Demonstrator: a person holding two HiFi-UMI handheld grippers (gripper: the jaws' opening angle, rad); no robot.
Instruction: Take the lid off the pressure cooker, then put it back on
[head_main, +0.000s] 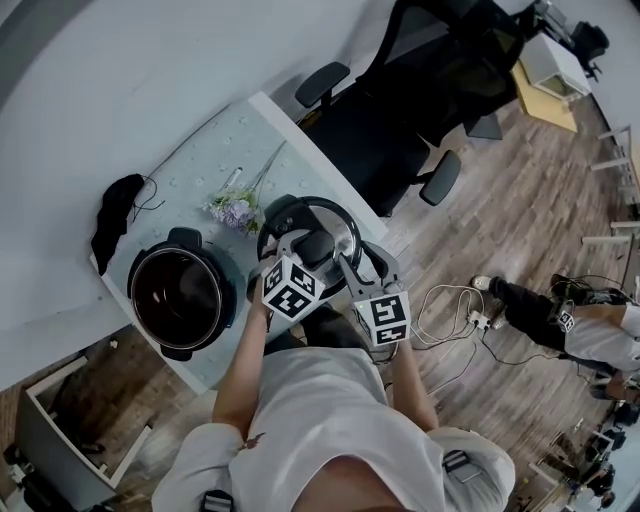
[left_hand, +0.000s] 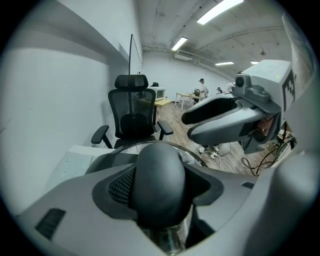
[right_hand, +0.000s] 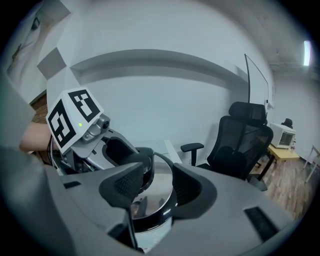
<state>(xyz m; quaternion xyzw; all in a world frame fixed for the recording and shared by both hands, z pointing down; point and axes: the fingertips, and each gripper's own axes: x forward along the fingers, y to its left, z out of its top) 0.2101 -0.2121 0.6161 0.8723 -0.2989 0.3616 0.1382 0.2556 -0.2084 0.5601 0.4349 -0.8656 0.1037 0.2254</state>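
Between my left gripper's (left_hand: 161, 192) jaws, the lid's (head_main: 335, 213) black knob (left_hand: 157, 175) is clamped. My right gripper's (right_hand: 159, 186) jaws appear to pinch its rim, steadying it. Left of both, the open pressure cooker (head_main: 135, 290) waits on the bench (head_main: 220, 140).

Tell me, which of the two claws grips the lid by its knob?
The left claw: it clamps the black knob of the lid, while the right claw pinches the lid's rim instead.
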